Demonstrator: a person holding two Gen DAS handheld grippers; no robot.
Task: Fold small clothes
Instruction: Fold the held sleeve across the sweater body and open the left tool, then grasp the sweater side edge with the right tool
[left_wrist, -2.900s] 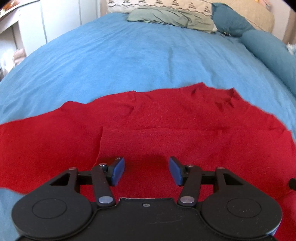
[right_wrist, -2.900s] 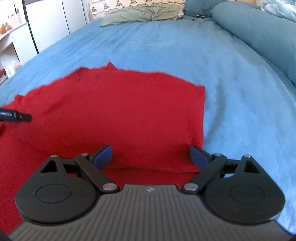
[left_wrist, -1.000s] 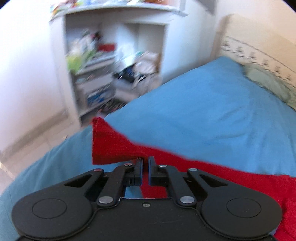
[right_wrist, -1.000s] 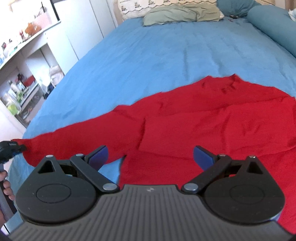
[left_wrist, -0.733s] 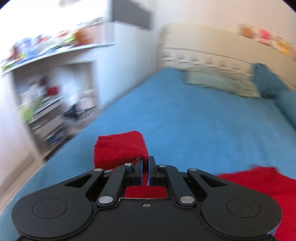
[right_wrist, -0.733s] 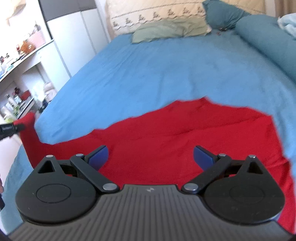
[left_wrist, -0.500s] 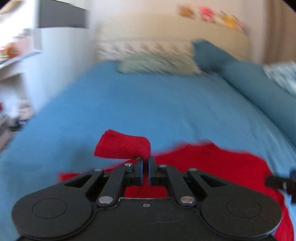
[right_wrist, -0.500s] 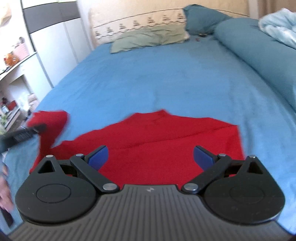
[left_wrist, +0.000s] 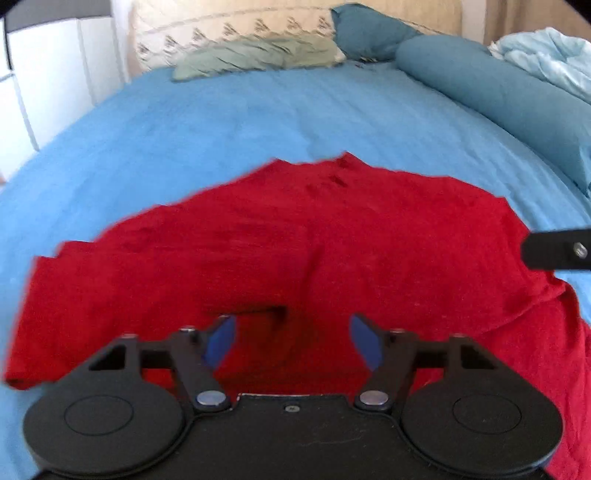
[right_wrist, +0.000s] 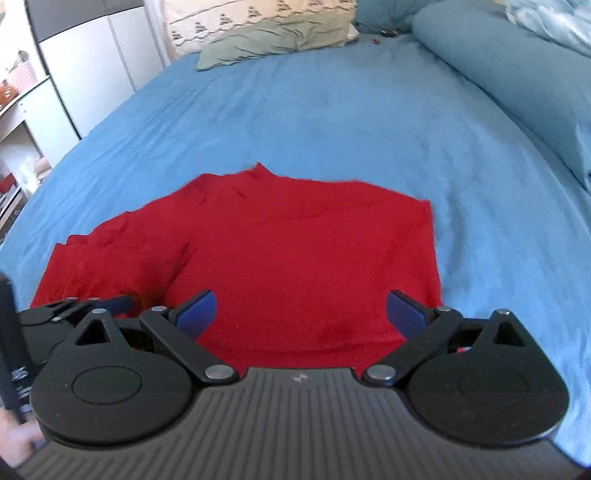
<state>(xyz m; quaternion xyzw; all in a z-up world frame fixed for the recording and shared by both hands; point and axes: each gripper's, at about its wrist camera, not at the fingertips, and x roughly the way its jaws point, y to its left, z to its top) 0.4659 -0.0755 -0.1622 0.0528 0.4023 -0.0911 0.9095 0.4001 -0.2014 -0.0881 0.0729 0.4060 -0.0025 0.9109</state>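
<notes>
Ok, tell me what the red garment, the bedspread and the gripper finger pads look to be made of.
Red garment: soft matte fabric, likely a knit or fleece; it looks faintly fuzzy and drapes in limp creases.
Bedspread: matte blue cloth, perhaps brushed cotton or fleece; no sheen, shallow wrinkles.
Left gripper finger pads: smooth blue, probably rubber or plastic on black hard-plastic arms.
</notes>
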